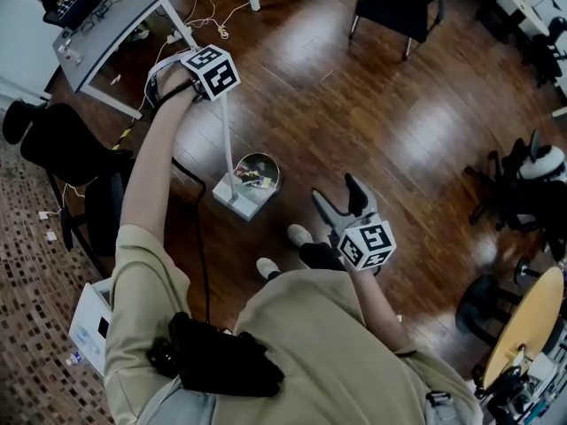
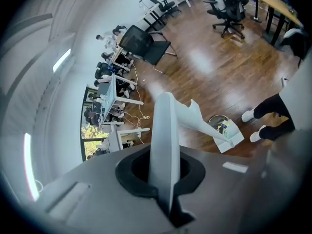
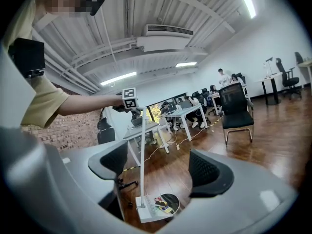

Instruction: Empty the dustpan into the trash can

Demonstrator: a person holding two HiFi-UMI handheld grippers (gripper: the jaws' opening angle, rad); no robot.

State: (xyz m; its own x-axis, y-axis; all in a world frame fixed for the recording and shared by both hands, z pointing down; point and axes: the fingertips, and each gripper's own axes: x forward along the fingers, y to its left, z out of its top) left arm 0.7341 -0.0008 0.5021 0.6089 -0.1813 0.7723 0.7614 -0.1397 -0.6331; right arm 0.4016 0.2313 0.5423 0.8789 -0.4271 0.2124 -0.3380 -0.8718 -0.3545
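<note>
I am at the tipping step: my left hand-held gripper (image 2: 162,168) is clamped tight on the dustpan's (image 1: 232,200) long handle (image 1: 228,140), with the pan down against the trash can (image 1: 266,168). My right hand-held gripper (image 1: 339,200) hangs part-open and empty, so next I likely tilt the pan over the rim.

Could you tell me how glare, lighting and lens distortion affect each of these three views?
Head view: pale glare patches lie on the wooden floor, and the room's edges bend. Left gripper view: strong fisheye curving, and the dustpan handle close to the lens looks soft. Right gripper view: a bright ceiling light, curved walls, but the dustpan and trash can look sharp.
</note>
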